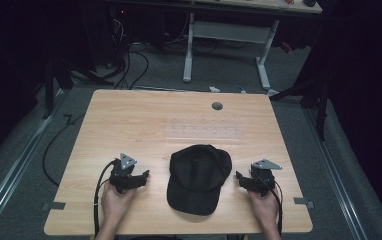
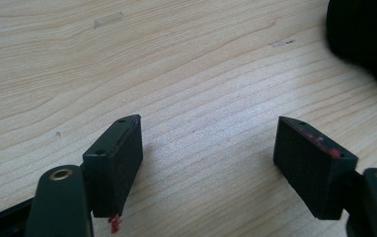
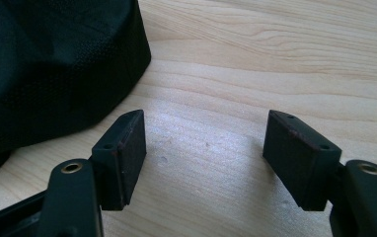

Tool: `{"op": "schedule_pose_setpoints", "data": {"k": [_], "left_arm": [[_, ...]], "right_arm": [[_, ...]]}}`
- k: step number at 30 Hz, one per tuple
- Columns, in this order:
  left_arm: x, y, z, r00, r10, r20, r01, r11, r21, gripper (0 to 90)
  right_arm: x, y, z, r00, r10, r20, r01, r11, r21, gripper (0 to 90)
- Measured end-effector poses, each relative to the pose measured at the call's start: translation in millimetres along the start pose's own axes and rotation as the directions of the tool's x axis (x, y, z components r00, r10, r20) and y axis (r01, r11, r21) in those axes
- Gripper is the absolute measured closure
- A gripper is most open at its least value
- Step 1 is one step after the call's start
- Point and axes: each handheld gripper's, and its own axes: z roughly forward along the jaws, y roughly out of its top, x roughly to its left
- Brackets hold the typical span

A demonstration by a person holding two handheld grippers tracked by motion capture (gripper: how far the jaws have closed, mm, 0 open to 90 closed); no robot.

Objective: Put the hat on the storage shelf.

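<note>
Left gripper [image 2: 208,143]: jaws spread wide, nothing between pads — bare wood beneath. Right gripper [image 3: 204,140]: jaws likewise wide apart, empty, pads clear of fabric. Black cap [image 1: 199,177] flat on wooden table [image 1: 129,115], near front edge, between both grippers, brim toward person. In high view, left gripper [image 1: 143,176] just left of cap, right gripper [image 1: 239,177] just right of it — both apart from it, pointing inward. Small grey disc [image 1: 217,106] near far edge.

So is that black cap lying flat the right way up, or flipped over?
Right way up: the black cap rests on the table with its domed crown on top and the brim toward the person, lying flat and spread, not folded.
</note>
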Motion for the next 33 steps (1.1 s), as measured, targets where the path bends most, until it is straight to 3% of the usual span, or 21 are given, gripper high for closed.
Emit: {"op": "schedule_pose_setpoints", "data": {"k": [33], "left_arm": [[-0.2, 0.0, 0.0, 1.0000, -0.001, -0.001, 0.001, 1.0000, 0.000, 27.0]], "right_arm": [[0.6, 0.3, 0.2, 0.9999, 0.008, 0.007, -0.008, 1.000, -0.001, 34.4]]}}
